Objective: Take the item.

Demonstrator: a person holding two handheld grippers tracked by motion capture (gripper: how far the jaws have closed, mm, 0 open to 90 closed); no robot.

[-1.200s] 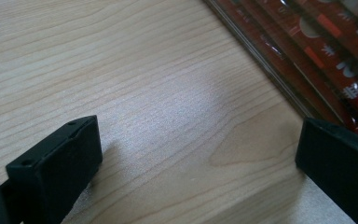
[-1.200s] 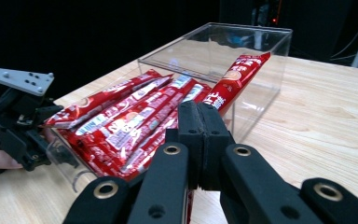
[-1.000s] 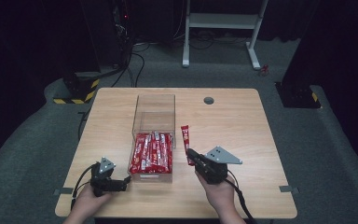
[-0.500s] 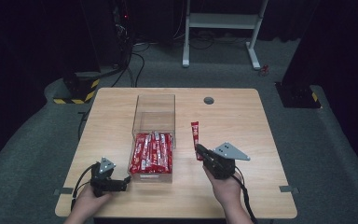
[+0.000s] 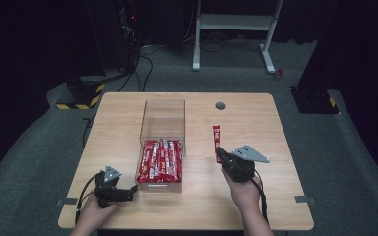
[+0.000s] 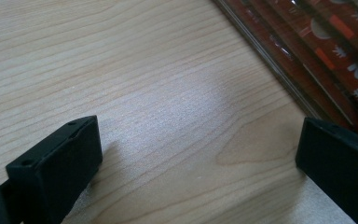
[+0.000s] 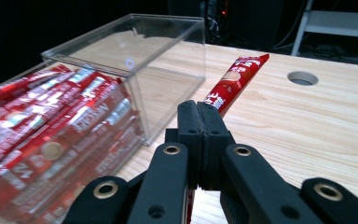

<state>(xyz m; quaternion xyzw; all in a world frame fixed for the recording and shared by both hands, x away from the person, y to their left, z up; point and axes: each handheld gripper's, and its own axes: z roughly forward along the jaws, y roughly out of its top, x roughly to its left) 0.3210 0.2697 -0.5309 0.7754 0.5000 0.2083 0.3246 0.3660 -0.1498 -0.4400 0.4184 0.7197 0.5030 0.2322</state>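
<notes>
Low in the right gripper view, the right gripper [image 7: 200, 121] is clenched on the near end of a red snack stick packet [image 7: 235, 81], apparently to keep it apart from those packed in the clear plastic box [image 7: 168, 70] at upper left. In the high view's lower left, the left gripper [image 5: 128, 191] rests released on the wooden table [image 5: 275, 196], jaws toward the box

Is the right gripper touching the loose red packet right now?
Touching. The right gripper view shows the right gripper with jaws shut on the red packet's near end.
</notes>
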